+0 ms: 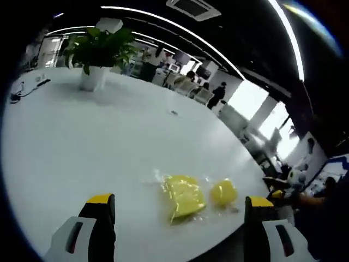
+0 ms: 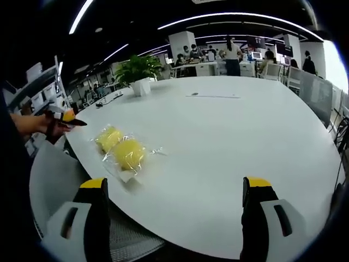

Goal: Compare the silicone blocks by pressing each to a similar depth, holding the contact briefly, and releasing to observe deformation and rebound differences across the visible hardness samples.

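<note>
1. The counter [image 2: 229,142] is a broad white top, bare across most of its width. It is the landmark here.
2. A potted plant [image 1: 98,54] stands far back on the counter, well apart from the task's things.
3. Two yellow blocks lie side by side near the counter's near edge, each in clear wrap. In the left gripper view one is the flatter block [image 1: 183,196] and the other the rounder block [image 1: 223,192].
4. In the right gripper view the same pair shows as [image 2: 109,137] and [image 2: 130,154], just beside each other, a little in from the counter's edge.
5. The left tongs [image 1: 180,226] stand wide apart and hold nothing. They hang above the counter, short of the blocks.
6. The right tongs [image 2: 174,213] are also spread wide and empty, off the counter's edge, with the blocks ahead and to one side.
7. Judged step: approach, with no press yet begun.
8. The next move likely calls for lowering one jaw squarely onto the first block, pressing gently, and watching that the slick wrap does not let it slide.
</note>
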The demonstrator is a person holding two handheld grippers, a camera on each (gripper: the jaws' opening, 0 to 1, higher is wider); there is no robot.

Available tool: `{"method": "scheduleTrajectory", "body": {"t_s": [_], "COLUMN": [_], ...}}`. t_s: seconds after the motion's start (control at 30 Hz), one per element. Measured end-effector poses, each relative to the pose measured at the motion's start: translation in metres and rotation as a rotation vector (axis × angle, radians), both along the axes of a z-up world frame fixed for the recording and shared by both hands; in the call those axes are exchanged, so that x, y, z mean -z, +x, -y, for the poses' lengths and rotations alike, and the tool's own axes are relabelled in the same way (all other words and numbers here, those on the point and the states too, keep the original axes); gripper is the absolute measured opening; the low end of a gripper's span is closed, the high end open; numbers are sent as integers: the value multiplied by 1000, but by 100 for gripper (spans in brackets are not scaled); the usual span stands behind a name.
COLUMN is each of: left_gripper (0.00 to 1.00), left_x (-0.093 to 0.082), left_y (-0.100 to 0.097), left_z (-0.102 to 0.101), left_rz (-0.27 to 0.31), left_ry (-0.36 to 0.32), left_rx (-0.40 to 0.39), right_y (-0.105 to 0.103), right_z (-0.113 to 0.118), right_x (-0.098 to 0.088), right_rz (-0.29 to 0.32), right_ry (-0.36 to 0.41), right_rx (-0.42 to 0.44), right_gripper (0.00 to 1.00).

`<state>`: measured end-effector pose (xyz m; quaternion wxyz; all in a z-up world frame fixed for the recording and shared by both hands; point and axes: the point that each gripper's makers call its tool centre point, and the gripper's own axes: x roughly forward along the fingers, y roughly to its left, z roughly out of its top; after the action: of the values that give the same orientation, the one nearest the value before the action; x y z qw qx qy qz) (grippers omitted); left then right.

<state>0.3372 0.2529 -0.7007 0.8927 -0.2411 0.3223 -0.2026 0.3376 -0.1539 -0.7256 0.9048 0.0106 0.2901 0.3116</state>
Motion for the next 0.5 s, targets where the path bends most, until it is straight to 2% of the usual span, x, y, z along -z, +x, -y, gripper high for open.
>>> {"method": "scheduleTrajectory", "body": {"t_s": [0.1, 0.17, 0.27, 0.43, 0.5], "left_gripper": [100, 100, 100, 95, 94], "left_x": [1, 3, 6, 21, 26], "left_y": [8, 11, 17, 25, 30], "left_z": [-1, 2, 4, 8, 10], "left_rz": [5, -1, -15, -91, -106], "left_ry": [45, 90, 99, 144, 142], "left_rx": [14, 60, 72, 110, 118], "right_y": [-2, -1, 0, -1, -1], "right_z": [1, 4, 9, 8, 6], "right_x": [1, 1, 2, 3, 5], "right_rz": [-6, -7, -15, -17, -20], "right_ry": [-8, -17, -16, -10, -7], "right_rx": [-11, -13, -1, 8, 7], "right_gripper": [96, 96, 96, 96, 96]}}
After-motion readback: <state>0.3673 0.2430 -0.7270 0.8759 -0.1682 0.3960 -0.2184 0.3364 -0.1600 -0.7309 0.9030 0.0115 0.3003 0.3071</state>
